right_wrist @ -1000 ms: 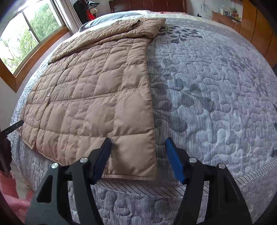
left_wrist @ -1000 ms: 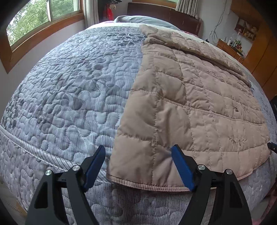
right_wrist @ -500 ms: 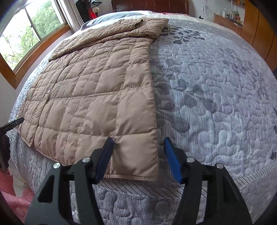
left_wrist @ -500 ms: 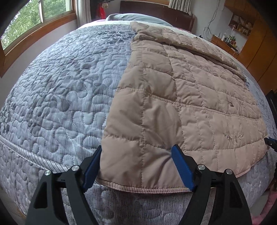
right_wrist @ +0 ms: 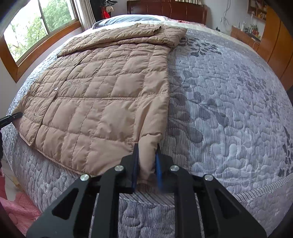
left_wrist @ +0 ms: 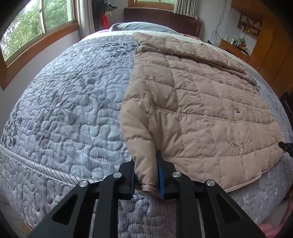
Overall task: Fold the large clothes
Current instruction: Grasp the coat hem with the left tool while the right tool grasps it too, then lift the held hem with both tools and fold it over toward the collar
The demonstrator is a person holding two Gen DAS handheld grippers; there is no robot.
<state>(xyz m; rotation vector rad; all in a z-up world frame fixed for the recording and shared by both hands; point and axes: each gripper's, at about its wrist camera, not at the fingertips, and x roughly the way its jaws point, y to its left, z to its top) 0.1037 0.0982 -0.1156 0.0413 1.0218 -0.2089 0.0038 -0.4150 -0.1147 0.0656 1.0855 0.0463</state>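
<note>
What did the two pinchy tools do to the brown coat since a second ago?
Both closed. The left tool pinched the left bottom corner of the brown coat, and the right tool pinched the right bottom corner, bunching the fabric there. The rest of the coat stayed spread flat on the bed.

Bed (left_wrist: pixel 69 109) left of the jacket (left_wrist: pixel 201 109) is bare, same on its right side. Headboard (right_wrist: pixel 164 8) blocks far end, w/ window wall (left_wrist: pixel 45 60) & cabinets (right_wrist: pixel 274 45) at sides.

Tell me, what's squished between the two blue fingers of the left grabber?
A bottom corner of the tan quilted jacket, bunched up in the shut left gripper. The left wrist view shows it.
</note>
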